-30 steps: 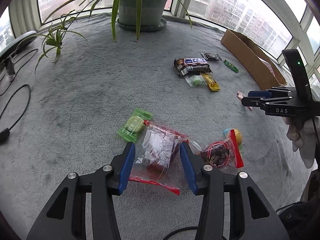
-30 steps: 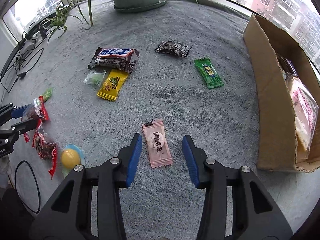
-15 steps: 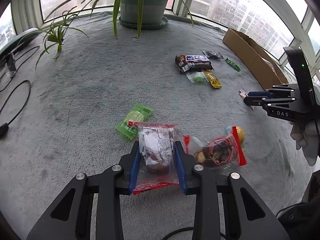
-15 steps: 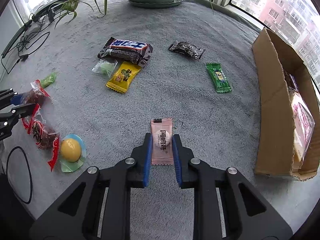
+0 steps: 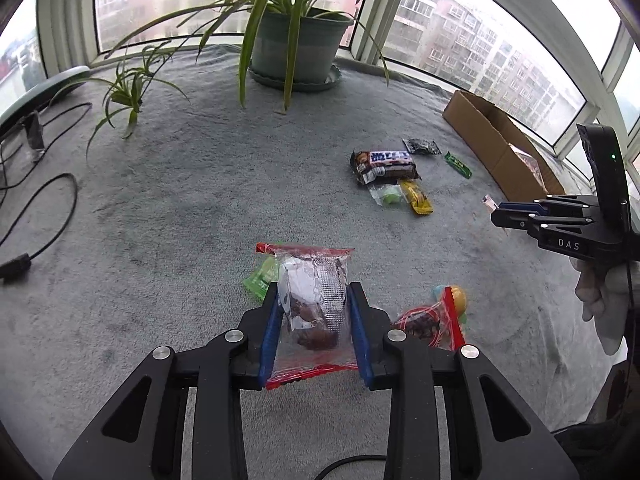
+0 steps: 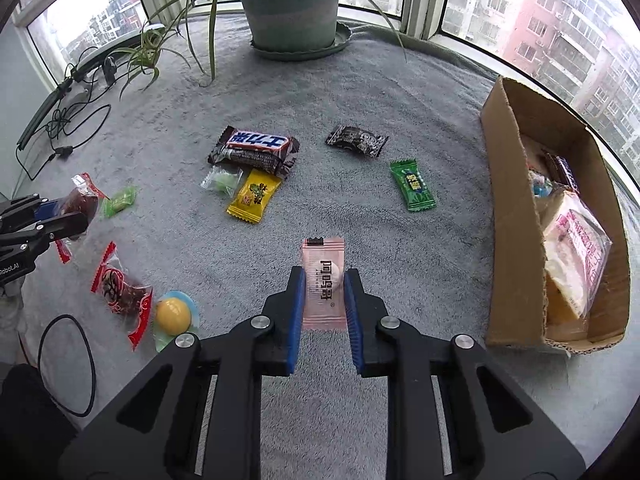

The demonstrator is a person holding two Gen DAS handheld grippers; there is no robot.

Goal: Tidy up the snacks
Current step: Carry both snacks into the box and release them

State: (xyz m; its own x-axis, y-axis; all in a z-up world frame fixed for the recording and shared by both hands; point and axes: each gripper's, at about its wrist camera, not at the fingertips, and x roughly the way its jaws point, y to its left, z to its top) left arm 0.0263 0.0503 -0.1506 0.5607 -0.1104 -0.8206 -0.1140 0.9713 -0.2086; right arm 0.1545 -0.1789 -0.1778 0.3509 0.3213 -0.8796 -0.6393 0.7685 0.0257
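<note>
My left gripper [image 5: 314, 312] is shut on a clear red-edged snack bag [image 5: 312, 280] and holds it above the grey carpet. My right gripper [image 6: 323, 292] is shut on a pink candy packet [image 6: 323, 280], lifted off the carpet. The cardboard box [image 6: 516, 216] with several snacks in it stands at the right of the right wrist view, and far right in the left wrist view [image 5: 496, 148]. Loose snacks lie on the carpet: a chocolate bar [image 6: 254, 148], a yellow packet [image 6: 254, 196], a green candy [image 6: 412, 186], a dark packet [image 6: 357, 141].
A second red-edged bag [image 6: 120, 290] and a yellow ball candy [image 6: 173, 313] lie at the left. A small green packet [image 6: 119, 200] lies near the left gripper. A potted plant [image 6: 296, 8] stands at the back. Cables [image 5: 44, 200] run along the left.
Both grippers closed on their snacks and lifted them off the carpet: the left on the red-edged bag, the right on the pink packet.
</note>
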